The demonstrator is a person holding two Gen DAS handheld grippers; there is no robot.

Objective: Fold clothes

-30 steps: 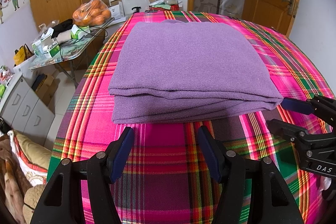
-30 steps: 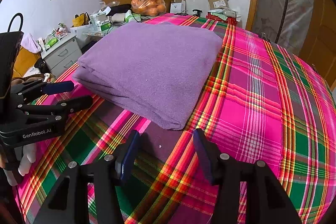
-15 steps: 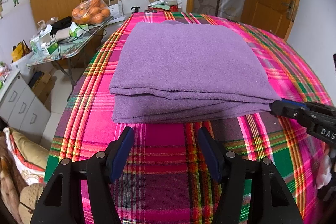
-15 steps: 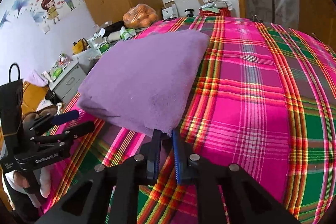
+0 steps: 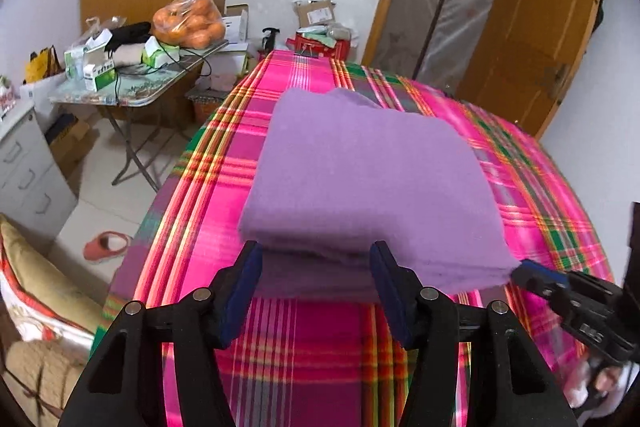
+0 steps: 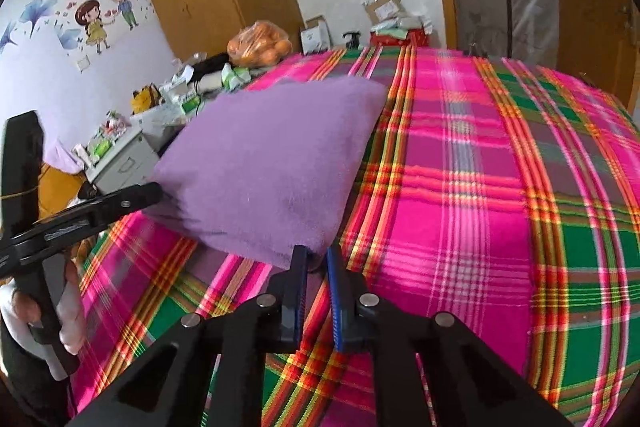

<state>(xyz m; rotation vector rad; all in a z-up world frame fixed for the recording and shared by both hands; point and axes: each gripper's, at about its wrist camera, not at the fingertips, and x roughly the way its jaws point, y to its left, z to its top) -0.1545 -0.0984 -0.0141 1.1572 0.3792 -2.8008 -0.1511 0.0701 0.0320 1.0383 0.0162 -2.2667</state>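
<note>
Right claw (image 6: 317, 265) pinches the near corner of the folded purple garment (image 6: 272, 163) lying on the plaid-covered bed (image 6: 460, 211). Left claw (image 5: 316, 281), spread and closing, straddles its near edge without pressing. Garment already folded compact; probably one fold or relocation left.

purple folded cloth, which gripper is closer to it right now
Right. The right gripper is clamped on the near corner of the purple cloth; the left gripper straddles its front edge, jaws closing but not pressing it.
</note>
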